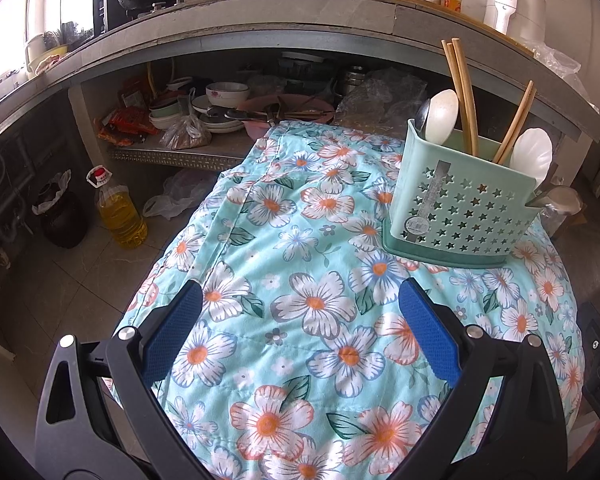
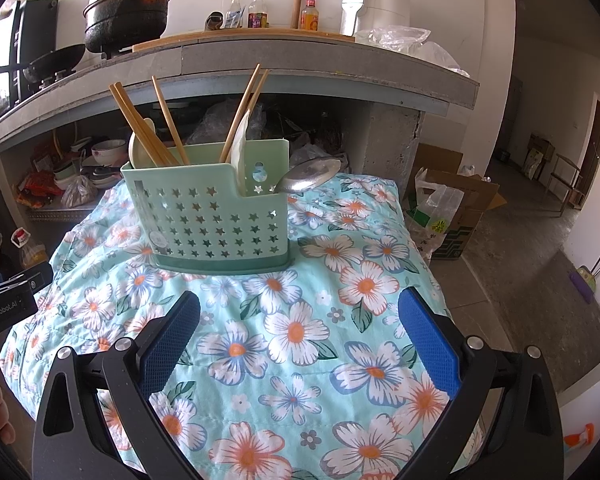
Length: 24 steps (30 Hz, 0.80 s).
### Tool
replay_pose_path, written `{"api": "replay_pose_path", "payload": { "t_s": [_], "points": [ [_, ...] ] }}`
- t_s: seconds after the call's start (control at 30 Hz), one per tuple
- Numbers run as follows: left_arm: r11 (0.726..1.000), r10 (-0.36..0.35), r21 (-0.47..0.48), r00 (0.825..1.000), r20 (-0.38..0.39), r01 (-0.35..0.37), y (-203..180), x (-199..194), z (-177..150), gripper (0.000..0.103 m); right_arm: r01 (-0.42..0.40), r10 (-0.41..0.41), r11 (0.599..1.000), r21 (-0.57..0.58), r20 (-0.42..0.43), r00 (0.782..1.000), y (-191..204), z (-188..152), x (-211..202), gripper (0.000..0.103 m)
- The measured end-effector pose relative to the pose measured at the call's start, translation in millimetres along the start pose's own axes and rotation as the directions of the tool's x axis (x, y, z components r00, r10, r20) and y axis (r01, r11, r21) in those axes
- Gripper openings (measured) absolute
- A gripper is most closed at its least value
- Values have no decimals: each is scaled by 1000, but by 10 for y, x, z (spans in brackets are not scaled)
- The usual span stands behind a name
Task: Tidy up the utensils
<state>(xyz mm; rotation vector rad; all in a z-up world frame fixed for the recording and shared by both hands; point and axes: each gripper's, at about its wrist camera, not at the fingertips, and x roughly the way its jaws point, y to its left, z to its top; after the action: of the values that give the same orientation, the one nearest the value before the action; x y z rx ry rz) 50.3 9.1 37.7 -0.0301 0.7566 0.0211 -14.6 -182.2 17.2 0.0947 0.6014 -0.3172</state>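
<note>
Green utensil caddy (image 2: 210,216) stands upright on floral-cloth surface (image 2: 300,340), far side, holding chopsticks (image 2: 156,128), white spoons (image 1: 442,114) and a metal spoon (image 2: 310,176). Left gripper (image 1: 300,308) spread wide, empty. Right gripper (image 2: 300,312) spread wide, empty, near the caddy.

Resting on matt floral cotton cloth (image 2: 300,340): a mint plastic utensil caddy (image 2: 216,216), smooth, star-punched. Standing inside: pale wooden chopsticks (image 2: 168,124), glossy white plastic spoons (image 1: 444,116), one shiny metal spoon (image 2: 312,176). Framing both views: blue, finely textured rubbery finger pads (image 1: 172,328) on matt black plastic.
</note>
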Motion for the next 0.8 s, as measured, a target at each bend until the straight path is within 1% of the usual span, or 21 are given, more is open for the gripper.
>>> {"api": "replay_pose_path", "payload": {
  "t_s": [0.8],
  "points": [
    [1000,0,-2,1000,1,0,10,5,15,95,-10,10,1000,0,4,1000,14,49,3,96]
  ]
}}
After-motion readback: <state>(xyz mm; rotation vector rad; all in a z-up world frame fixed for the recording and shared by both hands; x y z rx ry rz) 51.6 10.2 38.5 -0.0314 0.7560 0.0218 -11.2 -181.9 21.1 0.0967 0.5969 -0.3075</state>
